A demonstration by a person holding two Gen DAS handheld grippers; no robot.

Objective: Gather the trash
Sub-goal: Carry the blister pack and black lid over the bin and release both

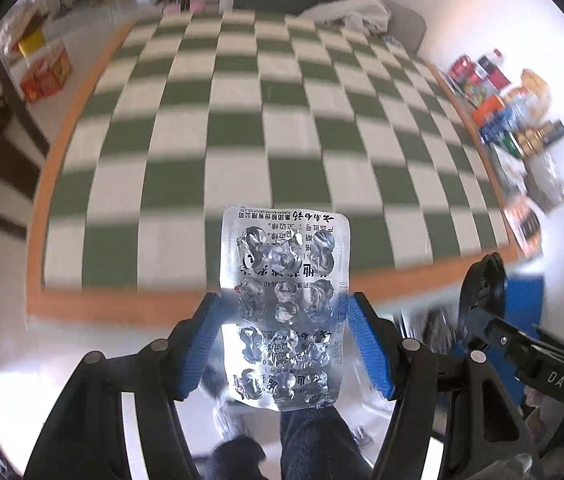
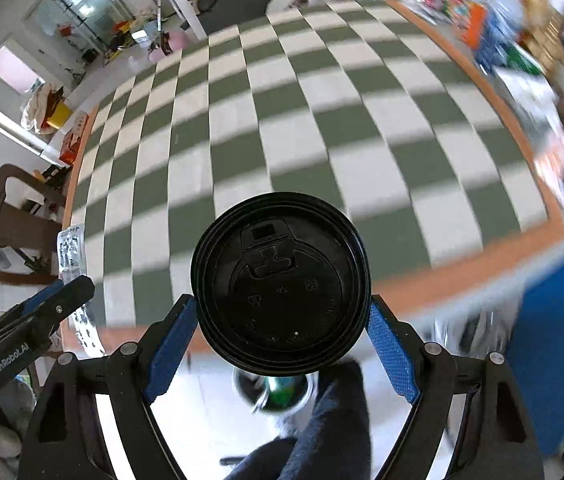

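Left hand-held gripper clamps a blister pack; right hand-held gripper grips a black-lidded cup

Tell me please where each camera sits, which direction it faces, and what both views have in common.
Left wrist: sits on the left gripper, faces forward along its blue fingers gripping an empty blister pack; the person's leg shows below.
Right wrist: sits on the right gripper, faces forward along its fingers gripping a black cup lid; a leg shows below.
Shared: the green-and-white checkered surface with an orange border, and each view shows the other gripper at its edge.
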